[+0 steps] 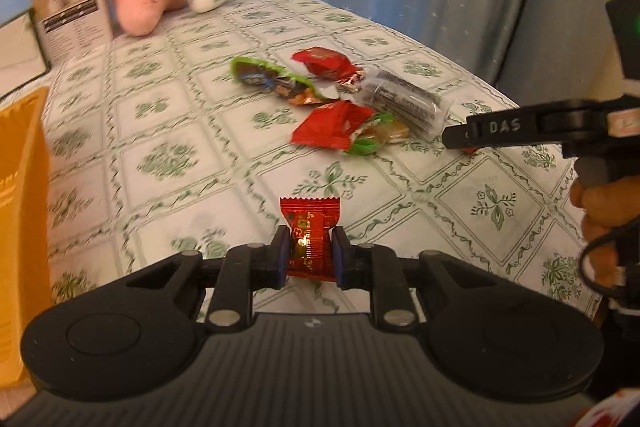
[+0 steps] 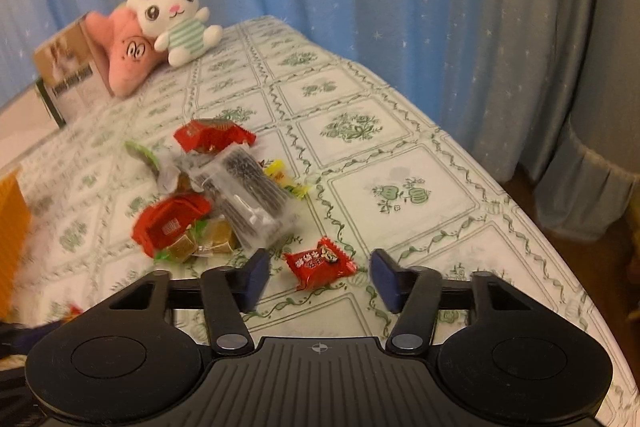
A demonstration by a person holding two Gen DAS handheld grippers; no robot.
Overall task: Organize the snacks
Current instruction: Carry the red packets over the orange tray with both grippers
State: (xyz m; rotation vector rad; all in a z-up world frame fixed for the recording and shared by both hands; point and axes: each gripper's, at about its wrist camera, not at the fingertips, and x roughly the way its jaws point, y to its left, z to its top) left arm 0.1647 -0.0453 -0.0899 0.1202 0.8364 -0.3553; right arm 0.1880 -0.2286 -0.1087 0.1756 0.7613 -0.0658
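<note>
My left gripper (image 1: 310, 254) is shut on a small red candy packet (image 1: 310, 237) and holds it above the tablecloth. My right gripper (image 2: 320, 277) is open, low over the table, with another small red snack packet (image 2: 320, 262) lying between its fingers. A pile of snacks lies beyond: red packets (image 2: 170, 223), a clear pack of dark biscuits (image 2: 250, 193), green and yellow wrappers. In the left wrist view the pile (image 1: 348, 99) is ahead, and the right gripper's finger (image 1: 500, 131) reaches in from the right.
An orange container (image 1: 20, 247) stands at the left edge. A white bunny plush (image 2: 174, 17), a pink plush (image 2: 128, 55) and a cardboard box (image 2: 70, 75) sit at the far left of the table (image 2: 360, 127). Blue curtains hang behind. The table edge runs along the right.
</note>
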